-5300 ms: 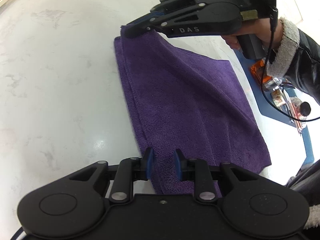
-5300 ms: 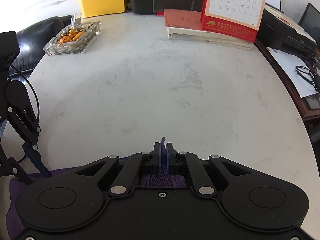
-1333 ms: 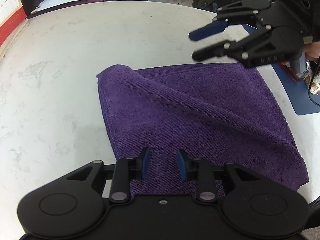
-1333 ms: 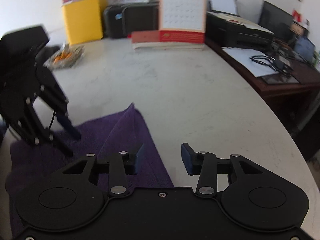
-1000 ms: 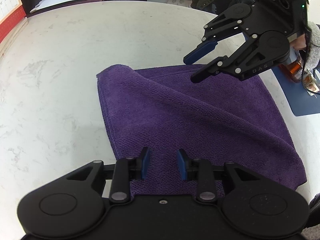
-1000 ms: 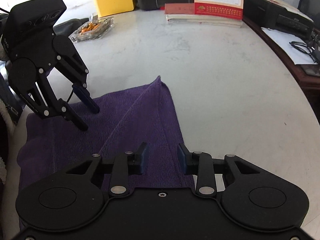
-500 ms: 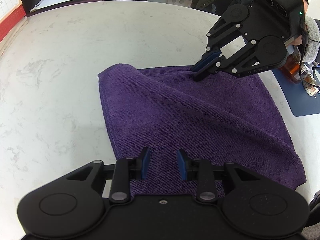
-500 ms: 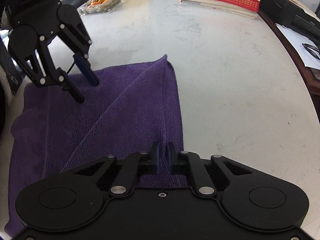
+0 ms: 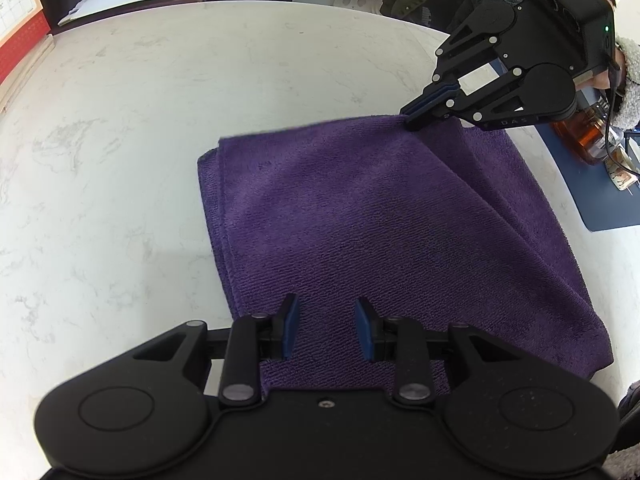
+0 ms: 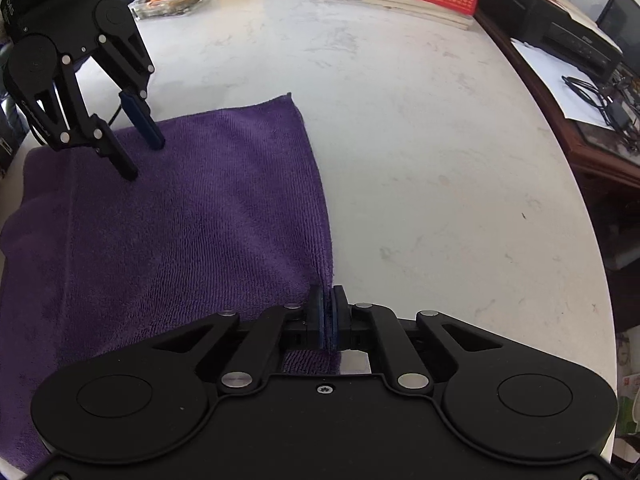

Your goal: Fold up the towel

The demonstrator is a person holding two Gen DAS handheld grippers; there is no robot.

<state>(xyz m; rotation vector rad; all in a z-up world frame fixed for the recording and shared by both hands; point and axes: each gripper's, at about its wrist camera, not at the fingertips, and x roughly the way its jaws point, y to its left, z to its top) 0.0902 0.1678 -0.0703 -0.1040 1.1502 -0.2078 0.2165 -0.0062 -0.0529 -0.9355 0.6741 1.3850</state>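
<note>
**Folded towel on table, right gripper pinching an edge**

Left wrist view, L to R: white marble table (image 9: 120, 140), then purple towel (image 9: 380, 220) lying mostly flat on it, doubled – layered edges show along its left side. Long axis hard to call w/ fisheye; looks near square, its left edge running away from the left gripper (image 9: 326, 330). That gripper's jaws stand apart over the near edge, nothing pinched; can't tell if the tips touch the cloth. Near hem hidden under the gripper body. At the far right corner, the right gripper (image 9: 412, 118) is clamped on the cloth, lifting it into a ridge that runs diagonally to the near right. Blue mat (image 9: 600, 200) cut off at the frame edge.

Right wrist view: left gripper (image 10: 142, 152) spread above towel (image 10: 180, 220); right gripper (image 10: 328, 316) shut on the towel's right edge. Towel's near left part cut off.
</note>
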